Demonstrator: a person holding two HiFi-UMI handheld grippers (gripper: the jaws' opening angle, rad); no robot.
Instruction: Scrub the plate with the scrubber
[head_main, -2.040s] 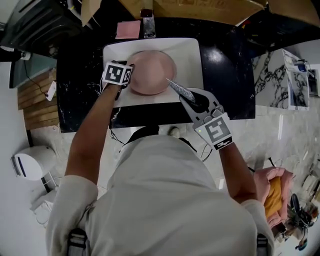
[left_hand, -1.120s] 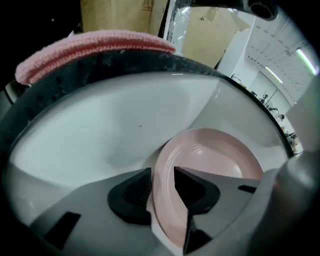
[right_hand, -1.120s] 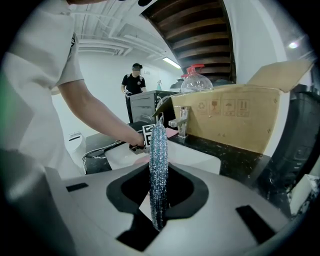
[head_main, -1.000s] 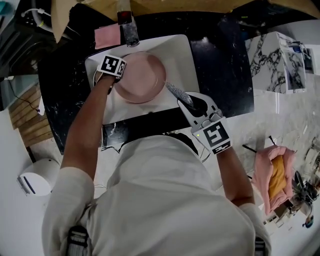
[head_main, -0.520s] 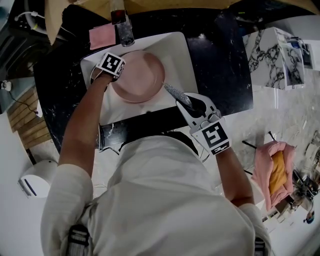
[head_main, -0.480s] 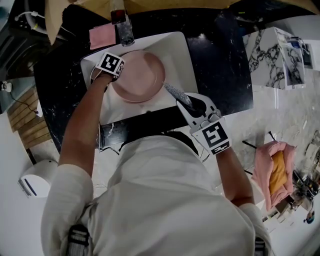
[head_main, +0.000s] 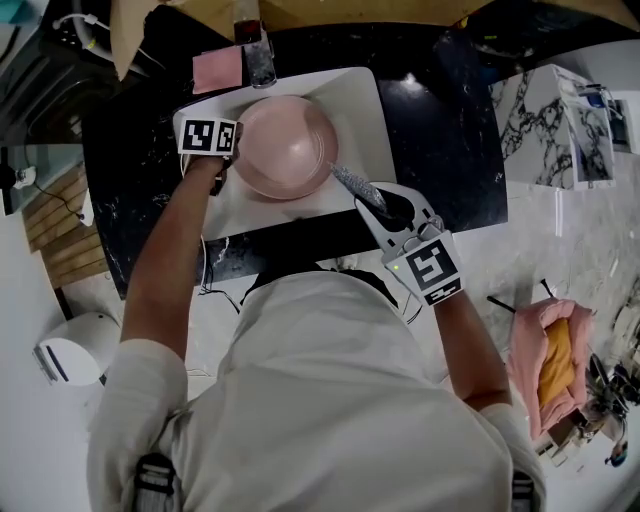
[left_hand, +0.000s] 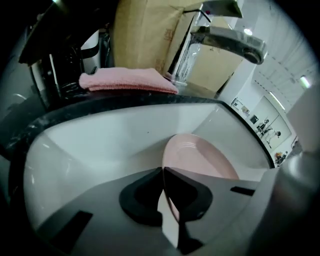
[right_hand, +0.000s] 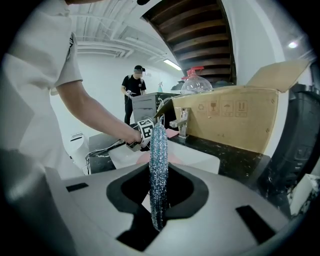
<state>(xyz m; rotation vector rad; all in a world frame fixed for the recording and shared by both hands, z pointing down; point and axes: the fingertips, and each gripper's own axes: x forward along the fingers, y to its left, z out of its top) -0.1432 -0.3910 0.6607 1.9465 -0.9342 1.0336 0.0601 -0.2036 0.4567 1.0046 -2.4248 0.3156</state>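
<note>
My left gripper (left_hand: 162, 175) has just been closing its jaws, and they now pinch the rim of the pink plate (head_main: 287, 145), which sits in the white sink basin (head_main: 365, 105); my right gripper (head_main: 383, 203) is clamped on the glittery mesh scrubber (right_hand: 158, 160), its tip near the plate's right edge; I judge the plate secured and scrubbing about to begin; next I must press the scrubber onto the plate's face and rub while my left steadies it.

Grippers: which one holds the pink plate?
The left gripper: its fingers have just been closing on the round pink plate's rim; the right gripper holds a sparkly silver scrubber.
</note>
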